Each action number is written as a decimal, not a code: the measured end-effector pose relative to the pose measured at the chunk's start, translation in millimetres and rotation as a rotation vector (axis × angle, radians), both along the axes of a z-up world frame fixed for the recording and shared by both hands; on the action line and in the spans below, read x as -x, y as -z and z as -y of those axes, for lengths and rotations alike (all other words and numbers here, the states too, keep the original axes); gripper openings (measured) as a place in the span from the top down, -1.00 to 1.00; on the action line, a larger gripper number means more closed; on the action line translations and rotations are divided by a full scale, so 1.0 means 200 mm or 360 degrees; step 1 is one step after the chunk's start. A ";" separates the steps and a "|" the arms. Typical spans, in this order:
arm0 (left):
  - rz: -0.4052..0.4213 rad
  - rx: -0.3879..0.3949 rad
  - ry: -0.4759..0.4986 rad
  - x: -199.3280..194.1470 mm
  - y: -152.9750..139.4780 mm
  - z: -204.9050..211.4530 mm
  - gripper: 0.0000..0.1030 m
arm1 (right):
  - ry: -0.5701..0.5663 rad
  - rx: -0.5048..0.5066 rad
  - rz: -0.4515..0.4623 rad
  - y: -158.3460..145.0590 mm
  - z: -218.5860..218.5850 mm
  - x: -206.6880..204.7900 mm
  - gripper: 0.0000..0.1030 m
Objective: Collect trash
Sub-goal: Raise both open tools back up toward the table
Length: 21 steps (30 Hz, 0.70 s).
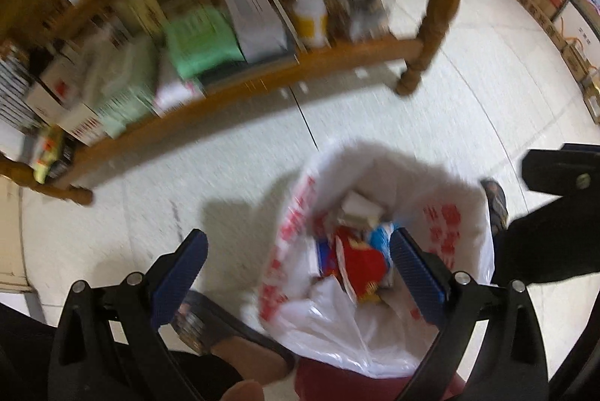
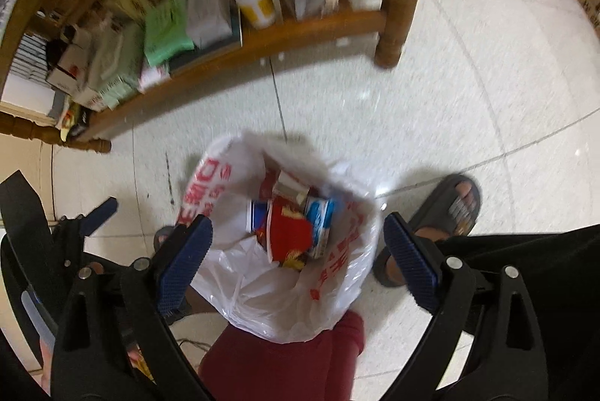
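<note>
**Both tongs spread wide over the open trash bag**

The left tongs [image 1: 298, 273] hang with their blue pads far apart and nothing between them; their right pad sits just beside or against the inner right wall of the white plastic bag [image 1: 442, 225], though blur hides whether it touches. The right tongs [image 2: 298, 258] are likewise released and empty, one pad on each side of the same bag [image 2: 228, 243], seemingly above it rather than gripping its rim.

The bag stands on the tiled floor [image 1: 225, 157] between the person's sandalled feet [image 2: 450, 206], in front of a dark red thing [image 2: 285, 363] at the bottom edge that I cannot identify. Its mouth gapes upward toward both cameras, so its long axis runs roughly vertical, from floor to opening. Inside lie a red wrapper [image 2: 290, 232], a blue and white carton [image 2: 320, 219] and a pale crumpled box [image 1: 362, 208], piled loosely.

Judging by the empty tongs over a part-filled bag, a drop-off looks finished and the step in hand is the turn toward the next piece of rubbish. No loose litter shows on the floor nearby. Beyond the bag stands a wooden shelf [image 1: 262, 78] on turned legs, crowded with packets, boxes and a yellow and white container [image 2: 255, 3]; whether any of that counts as trash cannot be told. The next move calls for finding a target, then closing on it without knocking the bag's soft rim inward
</note>
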<state>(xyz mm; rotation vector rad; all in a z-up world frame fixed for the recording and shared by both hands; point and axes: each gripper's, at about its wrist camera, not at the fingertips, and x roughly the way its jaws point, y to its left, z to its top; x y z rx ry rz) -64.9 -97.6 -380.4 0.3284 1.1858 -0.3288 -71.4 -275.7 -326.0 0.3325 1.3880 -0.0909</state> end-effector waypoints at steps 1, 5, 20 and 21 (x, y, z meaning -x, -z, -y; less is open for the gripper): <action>0.0038 0.0007 -0.0009 0.00 -0.03 -0.01 -0.84 | -0.0009 0.0022 0.0044 -0.06 0.01 0.00 -0.75; 0.0136 0.0082 -0.0064 -0.04 -0.19 -0.04 -0.84 | -0.0022 0.0073 0.0157 -0.24 0.05 0.02 -0.75; 0.0408 0.0277 -0.0195 -0.06 -0.77 -0.14 -0.84 | -0.0055 0.0156 0.0601 -0.88 0.08 0.03 -0.75; 0.0431 0.0285 -0.0200 -0.06 -0.81 -0.15 -0.84 | -0.0061 0.0172 0.0630 -0.92 0.08 0.03 -0.75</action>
